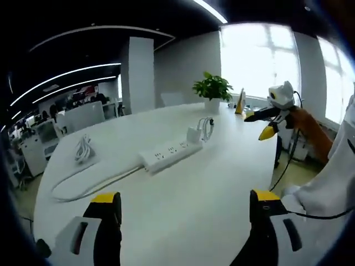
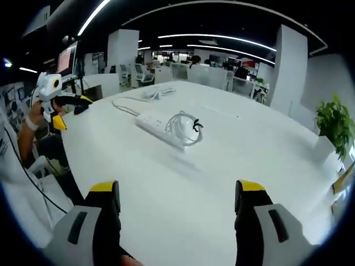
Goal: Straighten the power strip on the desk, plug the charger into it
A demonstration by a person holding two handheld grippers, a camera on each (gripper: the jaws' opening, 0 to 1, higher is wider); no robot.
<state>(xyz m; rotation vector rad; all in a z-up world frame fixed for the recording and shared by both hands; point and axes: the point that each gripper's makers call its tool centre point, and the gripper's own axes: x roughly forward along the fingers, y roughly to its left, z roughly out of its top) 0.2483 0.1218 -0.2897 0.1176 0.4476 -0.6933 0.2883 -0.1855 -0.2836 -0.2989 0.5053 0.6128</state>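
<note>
A white power strip (image 1: 169, 154) lies aslant on the white desk (image 1: 211, 188), its cord (image 1: 89, 185) looping off to the left. A white charger with a coiled cable (image 1: 201, 132) rests at the strip's far end. In the right gripper view the strip (image 2: 157, 126) and the coiled charger cable (image 2: 186, 127) sit mid-desk. My left gripper (image 1: 186, 202) is open over the desk's near edge, well short of the strip. My right gripper (image 2: 180, 193) is open too, holding nothing. Each gripper appears in the other's view: the right gripper (image 1: 265, 123) and the left gripper (image 2: 64, 108).
A bundled white cable (image 1: 83, 148) lies at the desk's left. A potted plant (image 1: 212, 91) and a yellow bottle (image 1: 240, 102) stand at the far edge. A person's sleeve (image 1: 327, 183) is at the right. Office desks and chairs (image 2: 183, 69) stand behind.
</note>
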